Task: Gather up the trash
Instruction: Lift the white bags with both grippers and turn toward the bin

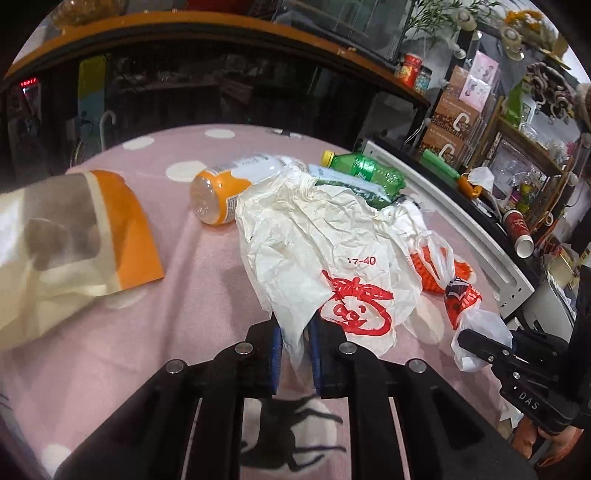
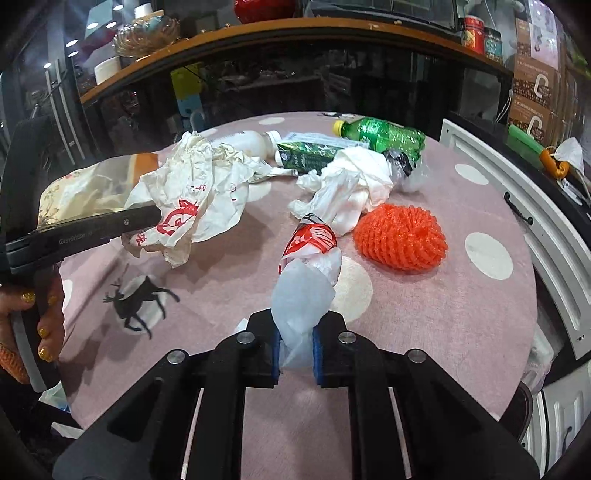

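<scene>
Left wrist view: my left gripper (image 1: pixel 295 345) is clamped on the crumpled white bag (image 1: pixel 317 236) (red print); my right gripper (image 2: pixel 295 350) pinches the twisted plastic bag (image 2: pixel 306 273) over the pink tablecloth (image 2: pixel 424 314), beside 2 bottles.

You are viewing: pink cloth (image 1: pixel 207 266) with white dots, black deer print (image 2: pixel 138 301), covering table. White frame (image 2: pixel 546 236) lying along cloth's right edge. Red tin (image 2: pixel 473 34) sitting on orange-edged shelf (image 1: pixel 221 23). Brown boxes (image 1: pixel 456 122) standing stacked at right. Red paper cup (image 1: pixel 519 232) lying tipped.
</scene>
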Demonstrator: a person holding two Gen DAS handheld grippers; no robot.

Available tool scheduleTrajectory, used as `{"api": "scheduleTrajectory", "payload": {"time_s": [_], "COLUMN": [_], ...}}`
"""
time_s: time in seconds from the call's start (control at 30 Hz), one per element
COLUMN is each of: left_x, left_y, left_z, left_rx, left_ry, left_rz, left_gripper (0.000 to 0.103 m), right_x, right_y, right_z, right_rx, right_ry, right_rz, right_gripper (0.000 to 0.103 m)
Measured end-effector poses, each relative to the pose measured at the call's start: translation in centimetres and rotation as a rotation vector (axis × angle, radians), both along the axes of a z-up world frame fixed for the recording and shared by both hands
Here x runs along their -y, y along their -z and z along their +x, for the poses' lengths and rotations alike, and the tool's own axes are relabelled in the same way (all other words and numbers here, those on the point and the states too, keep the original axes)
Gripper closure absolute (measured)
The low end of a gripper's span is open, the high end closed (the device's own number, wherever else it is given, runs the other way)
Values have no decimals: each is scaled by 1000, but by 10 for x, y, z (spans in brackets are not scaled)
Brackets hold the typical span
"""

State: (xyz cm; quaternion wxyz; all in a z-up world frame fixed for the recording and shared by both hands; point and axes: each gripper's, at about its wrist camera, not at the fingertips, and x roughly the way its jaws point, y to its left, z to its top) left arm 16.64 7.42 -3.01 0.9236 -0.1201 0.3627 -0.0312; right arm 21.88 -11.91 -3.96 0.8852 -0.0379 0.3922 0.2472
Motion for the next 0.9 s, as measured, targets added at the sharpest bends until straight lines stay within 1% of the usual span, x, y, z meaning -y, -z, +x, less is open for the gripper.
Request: {"api": "scheduleTrajectory", "payload": {"time_s": [0.13,0.4,0.53,0.63,0.9], "left_x": [6,23,35,47,77], "left_y": [-11,-18,-20,-22,-24], "left_z": [-19,-43,-53,-58,-70], "left_rx": [48,93,108,122,144], "left_ry": [11,51,84,111,189], "left_rz": [14,27,25,42,55], "left_gripper": [90,90,90,90,90], "right_x": [1,14,28,41,84], "right_y": [-10,-24,-29,-33,-41], "right_z": [-18,-53,-67,-80,-110], "right_rx": [35,69,78,88,115], "right_ry": [-4,1,16,37,126], "right_rz": [7,30,45,51,43], "right_gripper": [90,90,90,90,90]}}
